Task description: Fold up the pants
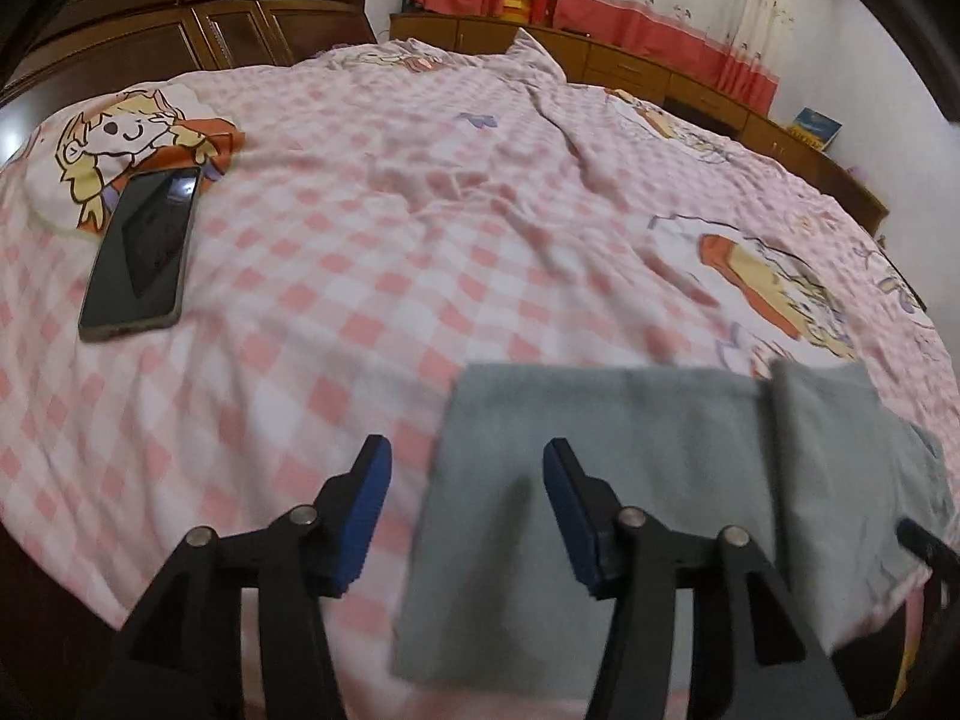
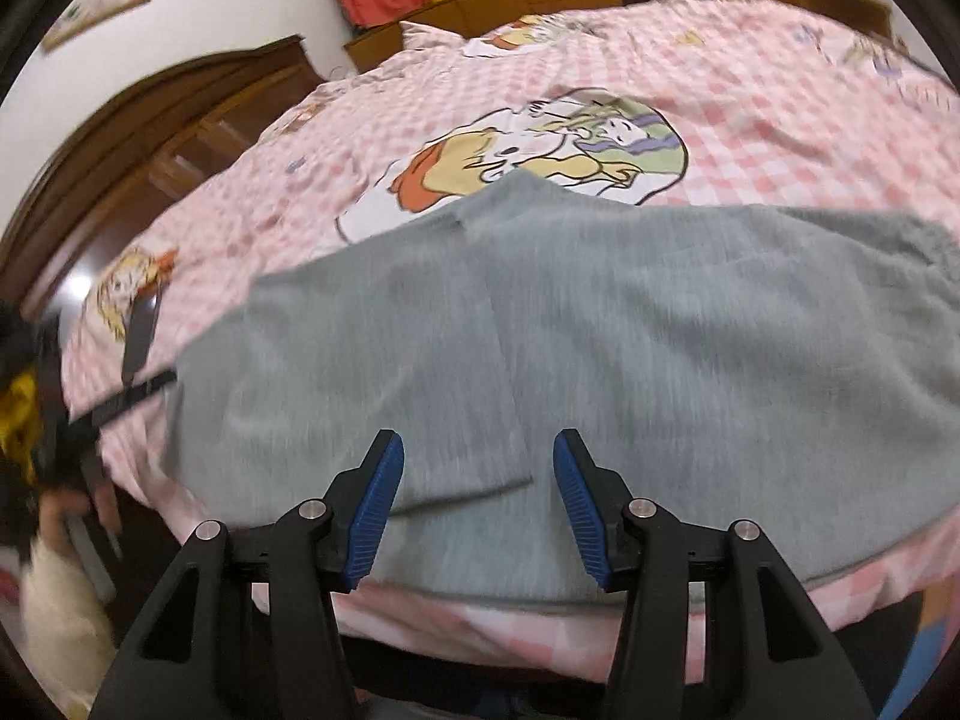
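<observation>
Grey pants (image 2: 660,330) lie flat across the near part of the bed, with one layer lapped over another along a slanting edge. My right gripper (image 2: 477,438) hovers over their near middle, open, with nothing between its blue pads. In the left wrist view the pants (image 1: 630,450) fill the lower right. My left gripper (image 1: 465,447) straddles their left edge from above, jaws apart and not pressing on the cloth. A black finger of the left gripper (image 2: 129,396) shows at the pants' left end in the right wrist view.
The bed has a pink checked sheet (image 1: 360,300) with cartoon prints. A black phone (image 1: 141,252) lies on it left of the pants. A dark wooden headboard (image 1: 180,30) and low cabinets (image 1: 630,66) stand beyond. A person's hand (image 2: 102,504) is at the bed's left edge.
</observation>
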Available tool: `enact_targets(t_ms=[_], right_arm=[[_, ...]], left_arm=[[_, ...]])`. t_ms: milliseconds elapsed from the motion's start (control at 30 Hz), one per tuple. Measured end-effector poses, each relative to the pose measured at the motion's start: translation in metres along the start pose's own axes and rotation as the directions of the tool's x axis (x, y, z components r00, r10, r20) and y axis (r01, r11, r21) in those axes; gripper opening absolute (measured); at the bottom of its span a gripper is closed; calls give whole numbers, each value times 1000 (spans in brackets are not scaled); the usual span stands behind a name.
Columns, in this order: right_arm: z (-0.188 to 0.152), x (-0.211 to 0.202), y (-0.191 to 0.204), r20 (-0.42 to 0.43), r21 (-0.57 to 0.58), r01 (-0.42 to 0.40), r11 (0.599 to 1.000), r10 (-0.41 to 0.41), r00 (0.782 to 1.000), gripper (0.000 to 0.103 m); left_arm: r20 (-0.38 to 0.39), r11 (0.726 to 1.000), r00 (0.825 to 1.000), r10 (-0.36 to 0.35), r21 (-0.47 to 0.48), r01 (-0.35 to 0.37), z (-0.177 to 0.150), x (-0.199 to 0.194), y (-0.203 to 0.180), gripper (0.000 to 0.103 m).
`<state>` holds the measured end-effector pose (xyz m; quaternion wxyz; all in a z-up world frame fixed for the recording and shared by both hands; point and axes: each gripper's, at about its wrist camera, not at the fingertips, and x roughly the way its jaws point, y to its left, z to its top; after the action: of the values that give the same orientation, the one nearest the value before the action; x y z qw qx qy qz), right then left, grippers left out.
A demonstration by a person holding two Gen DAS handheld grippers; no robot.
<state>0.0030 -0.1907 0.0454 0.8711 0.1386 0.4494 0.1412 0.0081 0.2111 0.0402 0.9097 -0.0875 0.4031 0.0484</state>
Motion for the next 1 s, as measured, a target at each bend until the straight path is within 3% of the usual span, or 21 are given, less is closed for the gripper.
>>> enact_targets(t_ms=[267, 333, 400, 467, 567, 700, 800, 900, 1000], right_arm=[[14, 32, 2, -78, 36, -20, 999, 23, 997, 51], [15, 33, 5, -75, 36, -39, 999, 41, 996, 39], [20, 36, 13, -87, 19, -53, 998, 55, 995, 15], [24, 34, 23, -91, -5, -73, 997, 72, 993, 7], [31, 22, 50, -78, -66, -153, 986, 148, 986, 6], [38, 15, 101, -99, -166, -235, 958, 221, 970, 6], [42, 24, 140, -140, -219, -307, 926, 281, 949, 6], [42, 43, 176, -196, -222, -392, 893, 353, 915, 6], [36, 64, 207, -245, -242, -428, 871, 371, 895, 6]], left_arm=[[-33, 997, 997, -75, -22, 74, -31, -26, -21, 67], [-48, 995, 994, -99, -21, 98, -34, -24, -24, 67], [-59, 997, 995, -83, -12, 83, -34, -21, -25, 67], [-53, 997, 995, -80, -17, 80, -35, -22, -24, 67], [-40, 994, 994, -105, -36, 104, -38, -26, -17, 67], [-34, 995, 996, -86, -60, 84, -43, -29, -2, 67], [-25, 992, 996, -89, -91, 86, -47, -33, 9, 67], [12, 984, 993, -118, -130, 119, -54, -38, 24, 67], [30, 980, 993, -114, -163, 117, -59, -41, 35, 67]])
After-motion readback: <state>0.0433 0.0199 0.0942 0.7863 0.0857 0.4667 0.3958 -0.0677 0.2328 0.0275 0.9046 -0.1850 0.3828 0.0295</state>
